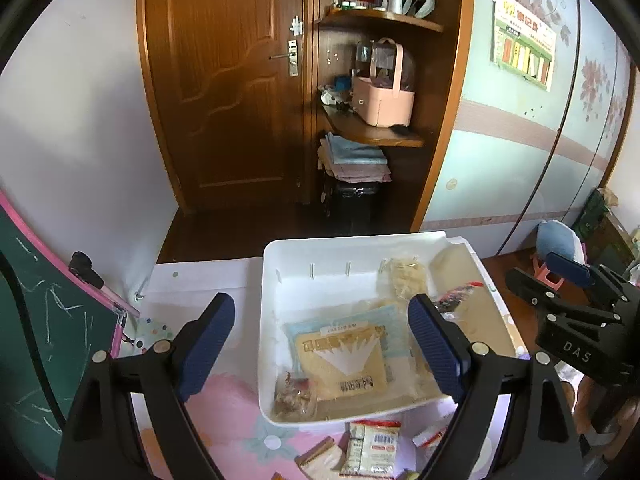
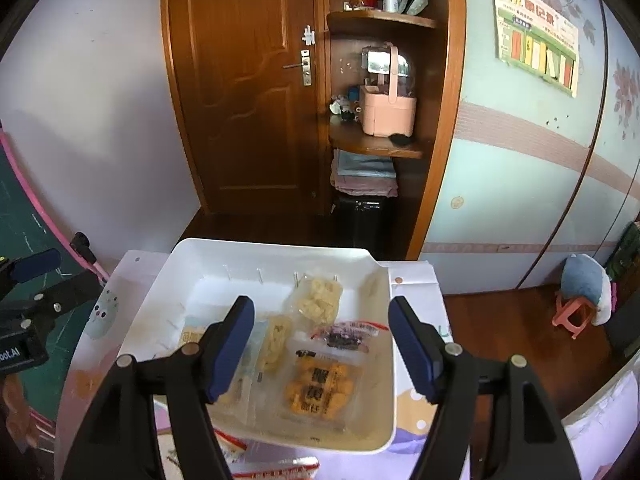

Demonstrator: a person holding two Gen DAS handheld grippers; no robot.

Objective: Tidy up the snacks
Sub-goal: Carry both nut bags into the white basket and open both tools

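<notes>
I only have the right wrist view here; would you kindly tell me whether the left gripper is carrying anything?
Observer: No, the left gripper is open and empty, facing the white tray.
Operator: Thank you. What lies in the tray's near left corner?
Observer: A small clear packet of brown snacks sits there.
Operator: Are any snacks outside the tray?
Observer: Yes, a white barcoded packet lies on the table just in front of it.
</notes>
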